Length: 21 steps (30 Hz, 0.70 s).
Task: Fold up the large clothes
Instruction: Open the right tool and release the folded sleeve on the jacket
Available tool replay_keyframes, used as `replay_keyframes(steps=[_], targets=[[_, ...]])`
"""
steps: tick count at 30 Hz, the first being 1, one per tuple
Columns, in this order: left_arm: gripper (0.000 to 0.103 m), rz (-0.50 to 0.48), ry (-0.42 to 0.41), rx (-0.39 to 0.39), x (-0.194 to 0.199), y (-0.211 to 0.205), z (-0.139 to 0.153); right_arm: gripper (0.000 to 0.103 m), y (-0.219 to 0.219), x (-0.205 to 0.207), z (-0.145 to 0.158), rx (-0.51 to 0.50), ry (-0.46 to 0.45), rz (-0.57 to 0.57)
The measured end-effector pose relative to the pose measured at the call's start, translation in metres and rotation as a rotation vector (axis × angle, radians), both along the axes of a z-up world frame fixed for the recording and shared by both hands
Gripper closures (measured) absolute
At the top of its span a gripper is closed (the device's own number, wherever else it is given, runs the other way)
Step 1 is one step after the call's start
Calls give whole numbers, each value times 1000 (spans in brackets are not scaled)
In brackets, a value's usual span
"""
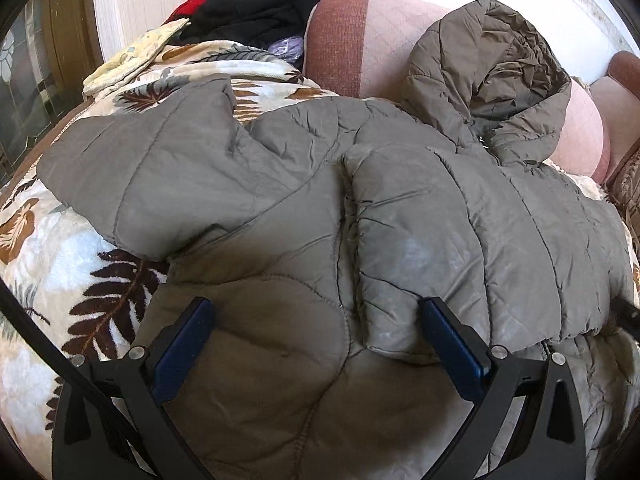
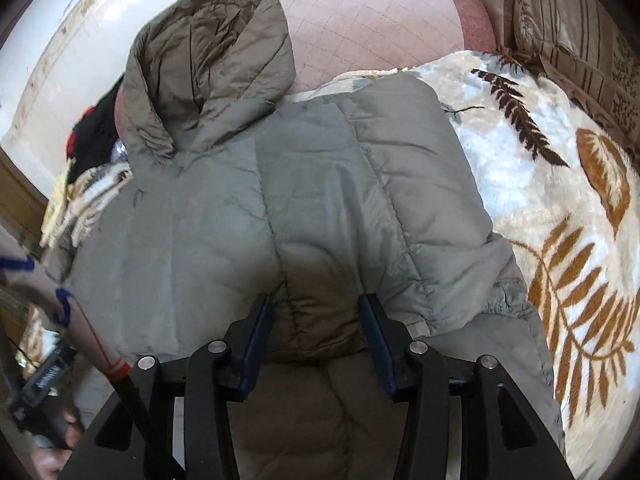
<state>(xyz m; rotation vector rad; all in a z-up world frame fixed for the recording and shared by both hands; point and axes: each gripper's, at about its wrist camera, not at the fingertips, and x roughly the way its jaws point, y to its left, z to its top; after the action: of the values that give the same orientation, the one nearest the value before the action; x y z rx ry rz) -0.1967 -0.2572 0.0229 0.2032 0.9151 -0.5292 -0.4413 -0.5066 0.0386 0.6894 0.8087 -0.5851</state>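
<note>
Our left gripper [image 1: 316, 320] has its jaws spread wide above the grey-olive quilted puffer jacket [image 1: 280, 200], pinching nothing. Our right gripper [image 2: 316, 316] is parted more narrowly, a puffy ridge of the same jacket [image 2: 320, 208] between the blue pads; we cannot tell whether it presses. The jacket lies flat on a plush cream blanket with brown fern leaves [image 2: 560, 200], sleeves folded inward, crinkled hood [image 2: 208, 60] against a pink quilted cushion [image 2: 368, 20]. Bare blanket [image 1: 48, 272] flanks both sides.
</note>
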Motion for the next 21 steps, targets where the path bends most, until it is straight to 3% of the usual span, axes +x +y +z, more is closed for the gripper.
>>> replay_keyframes(steps=[3,5,8,11,15,18,21], targets=[[0,-1,0,0,0,0,0,51,-1,-10,22,-30,-96,-31],[0,-1,0,-1,1,1,1,48,-1,-15,33,-96,-110,-64],[0,0,0,0,0,0,0,43,-10,-18,25,-121,-33,-115],[0,0,1,-1,0,1,0,43,-24,-14,-5,-34,49,-122],[0,0,1,-2,0,0,0,42,-24,-10,-6,-47,66,-117],[0,0,0,-2,0,0,1,42,-13,-13,7,-107,58,-138],[0,0,1,-2,0,0,1,42,7,-8,37,-253,29,-112]])
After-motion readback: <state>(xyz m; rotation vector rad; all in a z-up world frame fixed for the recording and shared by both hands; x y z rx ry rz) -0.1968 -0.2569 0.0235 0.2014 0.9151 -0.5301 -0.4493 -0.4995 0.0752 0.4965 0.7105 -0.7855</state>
